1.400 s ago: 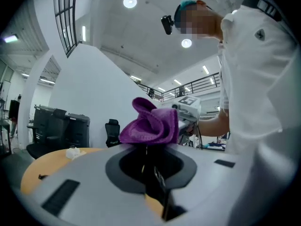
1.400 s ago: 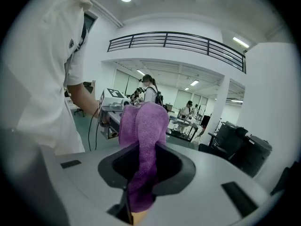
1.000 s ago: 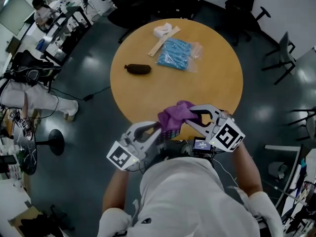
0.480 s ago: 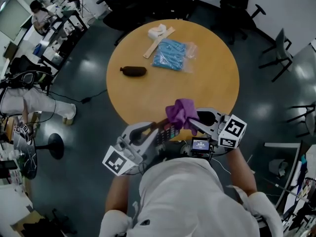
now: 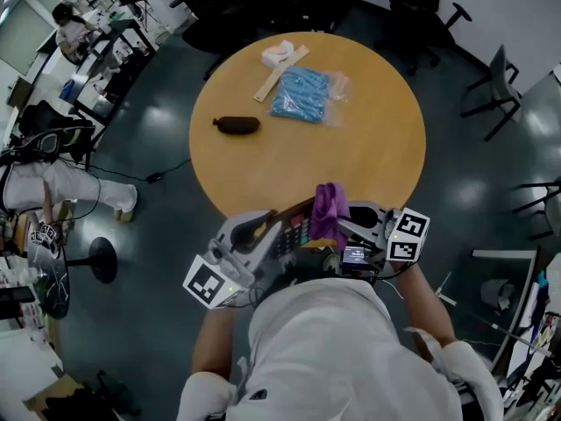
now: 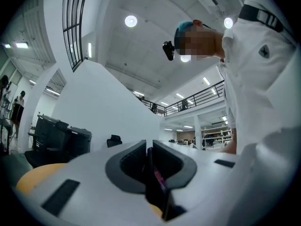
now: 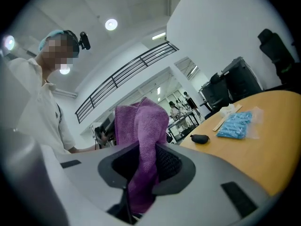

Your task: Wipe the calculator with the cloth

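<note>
We see the left claw (image 5: pixel 267 232) closed narrowly on the calculator (image 5: pixel 296 228), gripping it edge-on by its near-left end. The key face looks up at us, and the long axis runs from that claw up and to the right, toward the right claw (image 5: pixel 349 224). That one is clamped on the purple cloth (image 5: pixel 330 210), a fold pinched between its jaws and the rest bunched above the tips. Both things are held in the air over the near rim of the round desk (image 5: pixel 386 156), close to the person's chest; neither lies on the desk. The cloth sits at the calculator's right end, so the keys lie to its left. We judge that a stroke would run along the long axis toward the left claw, which would serve as the steadying hold. The cloth covers that right end from above, and we cannot tell whether it presses on the keys or only hangs in front of them. In the left gripper view the calculator shows only as a thin dark edge with a sliver of coloured keys. The right gripper view is mostly cloth, and we cannot make out the calculator behind it.
</note>
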The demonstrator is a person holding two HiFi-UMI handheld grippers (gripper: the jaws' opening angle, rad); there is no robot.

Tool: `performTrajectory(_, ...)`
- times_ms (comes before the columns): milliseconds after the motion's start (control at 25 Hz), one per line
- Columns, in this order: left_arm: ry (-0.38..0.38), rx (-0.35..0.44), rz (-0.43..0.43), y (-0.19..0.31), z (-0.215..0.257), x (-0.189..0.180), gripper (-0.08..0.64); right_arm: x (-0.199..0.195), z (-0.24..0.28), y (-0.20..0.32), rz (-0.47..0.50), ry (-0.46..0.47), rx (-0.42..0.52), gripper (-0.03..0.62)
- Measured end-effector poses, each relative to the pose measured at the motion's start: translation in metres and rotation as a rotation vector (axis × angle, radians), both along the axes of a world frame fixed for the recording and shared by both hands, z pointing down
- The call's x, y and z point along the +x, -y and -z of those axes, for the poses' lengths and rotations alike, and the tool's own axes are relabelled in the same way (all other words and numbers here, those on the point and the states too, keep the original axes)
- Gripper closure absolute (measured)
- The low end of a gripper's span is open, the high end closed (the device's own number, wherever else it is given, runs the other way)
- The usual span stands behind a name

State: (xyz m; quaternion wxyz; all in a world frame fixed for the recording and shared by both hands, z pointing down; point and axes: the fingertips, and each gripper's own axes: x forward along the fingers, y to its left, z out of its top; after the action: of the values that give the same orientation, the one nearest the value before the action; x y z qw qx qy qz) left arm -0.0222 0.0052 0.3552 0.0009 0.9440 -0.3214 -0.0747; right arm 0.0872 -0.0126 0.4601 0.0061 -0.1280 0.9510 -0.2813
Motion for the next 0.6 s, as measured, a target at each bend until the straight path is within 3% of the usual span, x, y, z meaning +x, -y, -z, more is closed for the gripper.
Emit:
performTrajectory(280, -0.036, -0.012, 0.015, 0.004, 0.002, -0.004, 0.512, -0.014, -0.032, -0.027, 0.106, -0.056, -0.052, 0.505)
performTrajectory(600, 0.014, -0.010, -0.007, -0.001, -0.002, -0.002, 0.512, -0.018, -0.079, -0.073, 0.341, -0.305, 0.007, 0.505)
